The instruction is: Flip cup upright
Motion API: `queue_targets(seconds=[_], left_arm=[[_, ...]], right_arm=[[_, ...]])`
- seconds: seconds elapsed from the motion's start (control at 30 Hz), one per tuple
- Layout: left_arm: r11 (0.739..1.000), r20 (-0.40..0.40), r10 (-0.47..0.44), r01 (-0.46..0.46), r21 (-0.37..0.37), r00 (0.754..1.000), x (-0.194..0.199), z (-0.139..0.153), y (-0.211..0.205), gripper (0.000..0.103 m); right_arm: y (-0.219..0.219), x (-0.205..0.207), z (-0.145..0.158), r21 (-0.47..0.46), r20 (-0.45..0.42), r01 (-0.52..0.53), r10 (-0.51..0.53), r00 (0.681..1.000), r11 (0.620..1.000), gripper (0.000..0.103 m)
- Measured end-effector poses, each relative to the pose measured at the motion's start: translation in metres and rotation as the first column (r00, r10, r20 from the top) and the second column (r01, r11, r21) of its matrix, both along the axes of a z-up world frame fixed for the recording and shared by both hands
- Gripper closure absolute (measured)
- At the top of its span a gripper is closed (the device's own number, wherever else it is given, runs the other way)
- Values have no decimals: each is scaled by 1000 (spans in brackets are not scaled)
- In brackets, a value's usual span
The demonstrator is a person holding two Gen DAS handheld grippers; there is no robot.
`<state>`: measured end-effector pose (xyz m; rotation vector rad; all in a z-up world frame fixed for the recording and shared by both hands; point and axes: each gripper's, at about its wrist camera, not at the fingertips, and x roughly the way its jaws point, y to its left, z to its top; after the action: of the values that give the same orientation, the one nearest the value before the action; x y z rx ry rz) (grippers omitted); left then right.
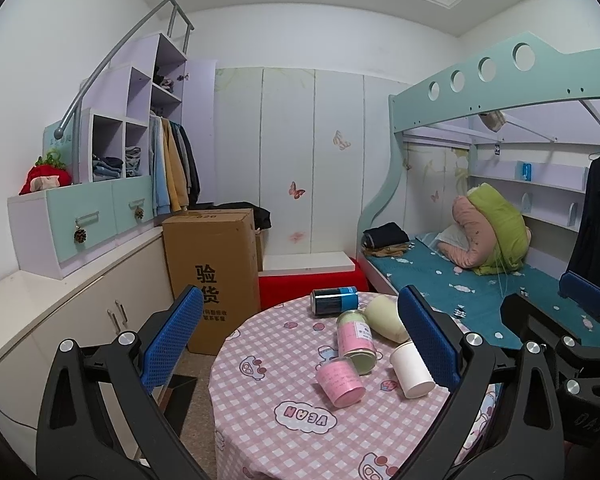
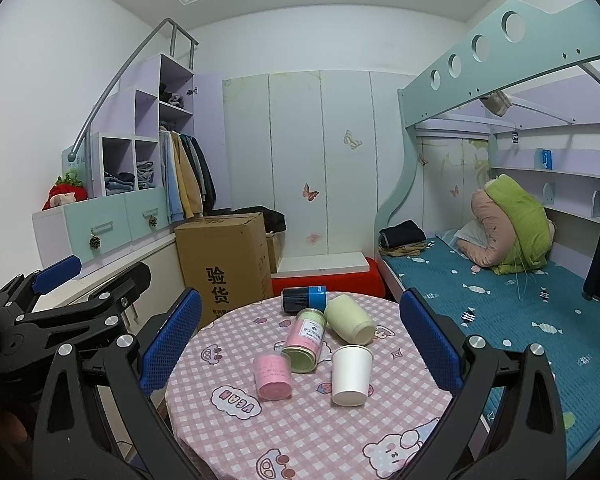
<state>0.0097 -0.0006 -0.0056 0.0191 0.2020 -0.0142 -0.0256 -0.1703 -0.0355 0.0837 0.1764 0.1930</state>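
Cup (image 1: 412,370): white paper type, seen in the left wrist view lying on its side on the round table (image 1: 268,432), near the table's right edge, partly hidden behind the right blue pad of the left gripper (image 1: 300,338). The left gripper's jaws are spread wide and grasp nothing; it is held above the near table edge. Beside the cup lie a pink jar (image 1: 340,378), a pink-and-green canister (image 1: 356,340), a pale green bottle (image 1: 386,318) and a dark can with a blue band (image 1: 334,300), all on their sides. A cardboard box (image 1: 212,272) stands on the floor behind the table. The right gripper (image 1: 572,320) appears at the right border.

In the right wrist view, the cup (image 2: 351,370) lies on the pink checked cloth with its wider open rim toward the far side and its base toward the camera, just right of the pink jar (image 2: 273,376). The right gripper (image 2: 300,340) is spread wide, grasping nothing, with the cup lying between its two pads in the picture, untouched. The left gripper (image 2: 80,284) shows at the left border.
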Motion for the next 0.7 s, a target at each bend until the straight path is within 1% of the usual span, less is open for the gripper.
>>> queue_targets(seconds=[0.7], left_arm=[[1000, -1, 0, 0, 9, 1000, 5, -7, -1, 5]], right_arm=[[-5, 5, -1, 4, -16, 2, -2, 1000, 1000, 7]])
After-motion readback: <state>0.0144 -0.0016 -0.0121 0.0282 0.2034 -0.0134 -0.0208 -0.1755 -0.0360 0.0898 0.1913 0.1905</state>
